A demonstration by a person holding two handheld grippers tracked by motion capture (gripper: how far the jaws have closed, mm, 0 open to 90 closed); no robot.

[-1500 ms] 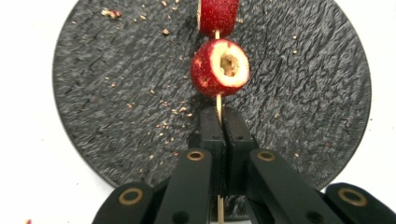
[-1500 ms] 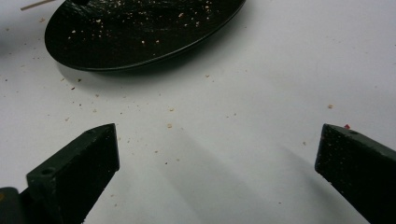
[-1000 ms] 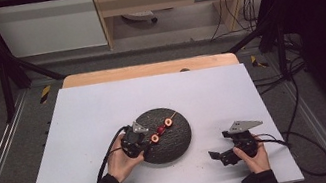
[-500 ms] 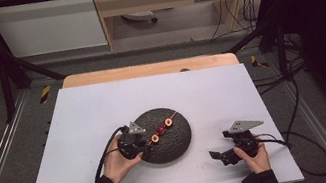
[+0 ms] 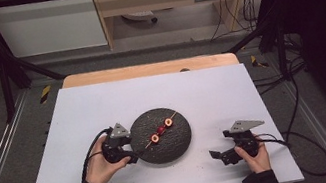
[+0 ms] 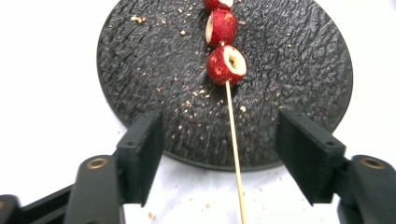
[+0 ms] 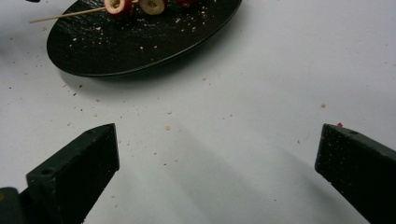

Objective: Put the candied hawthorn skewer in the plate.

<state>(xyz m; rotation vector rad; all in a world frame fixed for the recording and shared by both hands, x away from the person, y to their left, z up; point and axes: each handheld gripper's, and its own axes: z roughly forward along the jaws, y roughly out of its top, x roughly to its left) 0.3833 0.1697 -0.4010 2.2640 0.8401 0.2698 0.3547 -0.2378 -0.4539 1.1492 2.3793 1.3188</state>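
Left gripper view showed your left claw with its jaws apart, straddling the bare end of the thin wooden skewer, which ran up to three red hollowed fruit pieces threaded on it at the top centre of the frame. The skewer lay on the round black textured plate, its free end reaching past the plate's near rim over the white surface. You had not closed on the stick yet; gripping it looked like the step left. Your right claw also stood apart, holding nothing, low in the frame away from the plate.
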